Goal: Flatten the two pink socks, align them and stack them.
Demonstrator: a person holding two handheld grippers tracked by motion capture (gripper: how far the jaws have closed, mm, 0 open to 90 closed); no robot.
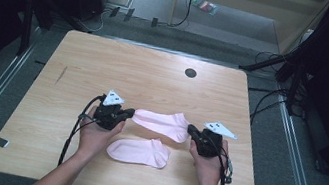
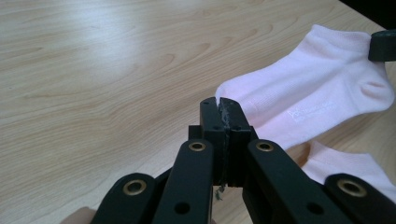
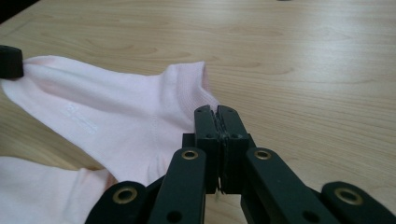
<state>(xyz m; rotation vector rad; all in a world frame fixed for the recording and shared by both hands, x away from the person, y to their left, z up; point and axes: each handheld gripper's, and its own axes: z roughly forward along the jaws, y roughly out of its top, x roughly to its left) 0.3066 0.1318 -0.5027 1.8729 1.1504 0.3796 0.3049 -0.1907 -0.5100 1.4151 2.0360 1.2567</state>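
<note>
Well inside the table (image 1: 106, 62) edges, bare wood fills the frame's upper half. Both the left gripper (image 1: 131, 113) and right gripper (image 1: 191, 128) pinch the upper sock (image 1: 162, 122), its length running left-right above the lower sock (image 1: 138, 152).

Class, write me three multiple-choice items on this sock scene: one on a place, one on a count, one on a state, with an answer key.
1. Where does the second sock lie?
A. Nearer the person than the held sock
B. Beside the dark round hole
C. On the floor

2. How many pink socks are on the table?
A. One
B. Two
C. Four

3. How do the left tongs stand?
A. Wide open over bare wood
B. Shut on the far sock's toe end
C. Lying unheld on the table

Key: 1 A, the high view shows it between the hands, below the held sock. 2 B, two show there. 3 B, its jaws are pressed together at the toe, while the right tongs pinch the cuff end.
</note>
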